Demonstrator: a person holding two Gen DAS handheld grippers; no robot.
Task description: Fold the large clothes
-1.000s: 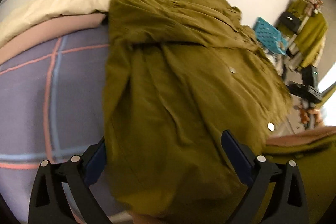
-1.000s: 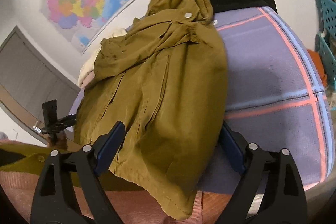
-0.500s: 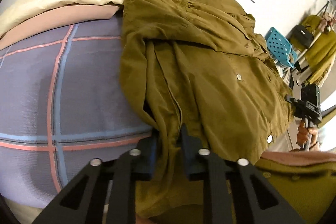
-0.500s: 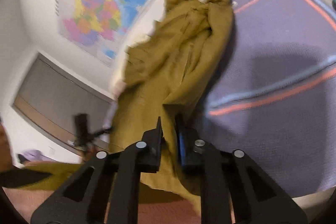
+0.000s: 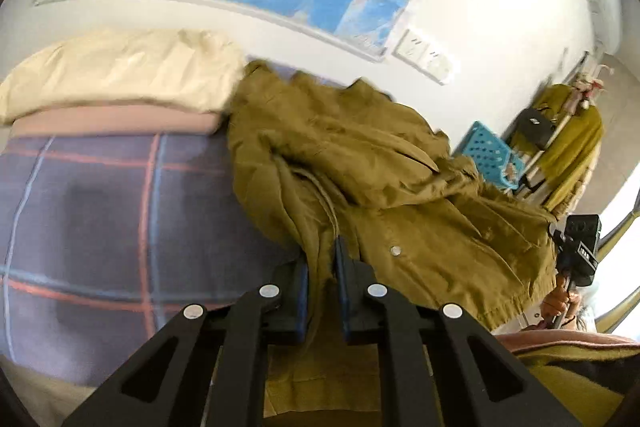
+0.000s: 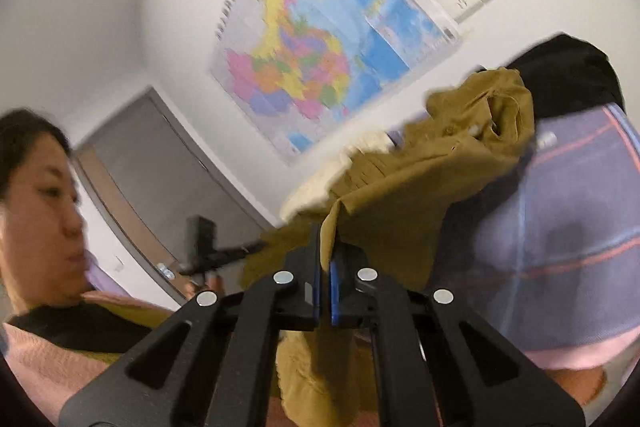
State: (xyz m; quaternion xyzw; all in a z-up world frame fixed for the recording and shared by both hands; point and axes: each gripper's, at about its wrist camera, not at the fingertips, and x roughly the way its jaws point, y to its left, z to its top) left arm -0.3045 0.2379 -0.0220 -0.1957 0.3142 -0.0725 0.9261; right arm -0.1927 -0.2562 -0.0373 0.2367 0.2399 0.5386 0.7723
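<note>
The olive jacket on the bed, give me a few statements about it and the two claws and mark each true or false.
1. The left claw is clamped on the olive jacket. True.
2. The right claw stands wide open beside the jacket. False: it is shut on a fold of the fabric.
3. The jacket lies on a plaid bedspread. True.
4. A map hangs on the wall behind the bed. True.
5. The cream pillow lies on top of the jacket. False: it sits beside the jacket, at the head of the bed.
</note>
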